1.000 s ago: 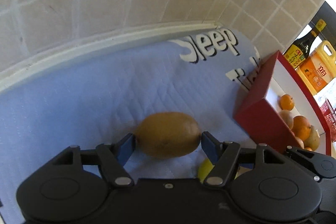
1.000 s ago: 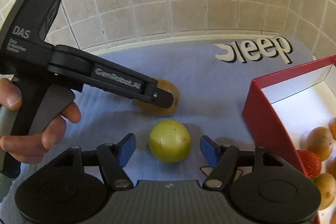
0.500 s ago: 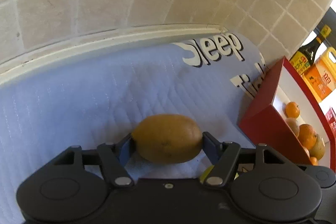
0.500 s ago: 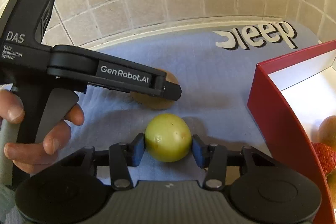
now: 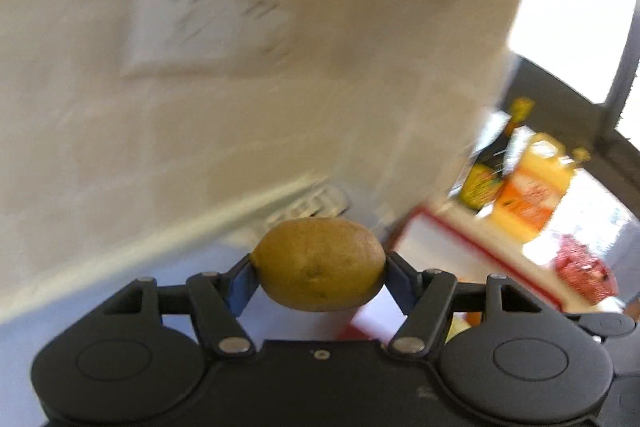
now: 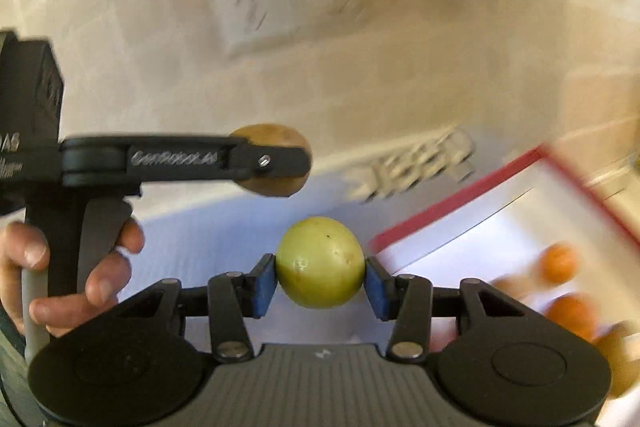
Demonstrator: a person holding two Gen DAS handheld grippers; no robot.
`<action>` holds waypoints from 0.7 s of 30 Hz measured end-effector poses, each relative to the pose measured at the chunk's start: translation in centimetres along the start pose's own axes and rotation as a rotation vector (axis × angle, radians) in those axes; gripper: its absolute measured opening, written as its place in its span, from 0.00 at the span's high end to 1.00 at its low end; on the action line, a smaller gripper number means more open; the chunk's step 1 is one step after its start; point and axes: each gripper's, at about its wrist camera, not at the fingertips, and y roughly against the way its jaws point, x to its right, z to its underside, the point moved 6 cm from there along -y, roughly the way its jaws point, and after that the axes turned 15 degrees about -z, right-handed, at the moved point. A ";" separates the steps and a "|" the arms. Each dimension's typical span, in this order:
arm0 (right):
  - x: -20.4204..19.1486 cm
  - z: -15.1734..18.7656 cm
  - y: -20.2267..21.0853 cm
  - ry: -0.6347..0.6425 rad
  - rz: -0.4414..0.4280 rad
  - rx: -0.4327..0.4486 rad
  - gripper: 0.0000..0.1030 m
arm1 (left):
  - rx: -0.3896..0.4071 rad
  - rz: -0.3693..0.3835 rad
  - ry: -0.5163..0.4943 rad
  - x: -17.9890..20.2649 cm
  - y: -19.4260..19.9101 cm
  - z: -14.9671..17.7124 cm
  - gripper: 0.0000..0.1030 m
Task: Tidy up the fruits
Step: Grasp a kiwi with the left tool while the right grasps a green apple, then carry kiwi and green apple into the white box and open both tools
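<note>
The tiled wall (image 6: 400,75), glazed beige and smeared by motion blur, fills the upper part of both views, with a white socket plate (image 6: 288,11) set into it. Below it lies a pale blue quilted mat (image 6: 224,239), soft and stitched, printed with bold white lettering. At the right stands the box (image 6: 452,211), red-walled with a white lining, rigid and square-cornered; several round oranges (image 6: 560,261) and other fruit already lie in it, blurred. Behind the box, in the left view, sit an orange jug (image 5: 532,195) and a dark bottle (image 5: 492,151), too smeared to read.

By this picture the sorting looks well under way: some fruit is boxed, and two more pieces are off the mat and in the air. No loose fruit shows on the visible patch of mat, though much of it is hidden. What seems left is carrying both pieces over the red rim and releasing them inside.

The left claw (image 5: 318,273) is clenched on a kiwi (image 5: 320,263), oval, dull brown and finely rough, pinched end to end between blue pads. The right claw (image 6: 320,279) grasps a lime (image 6: 320,261), round, smooth, yellow-green with small specks, held above the mat just left of the box. A hand (image 6: 68,275) grips the left tool's handle.
</note>
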 end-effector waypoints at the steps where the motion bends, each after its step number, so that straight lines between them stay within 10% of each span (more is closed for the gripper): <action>1: 0.8 -0.8 1.7 -0.002 0.033 0.038 0.53 | 0.013 0.031 -0.014 1.2 0.1 -0.9 0.22; 10: 12.6 -3.0 10.4 -0.213 0.244 0.175 0.53 | -0.031 0.193 -0.121 12.1 -5.3 -3.6 0.22; 21: 23.1 2.4 7.6 -0.567 0.269 0.119 0.52 | -0.252 0.153 -0.210 14.1 -14.1 2.7 0.22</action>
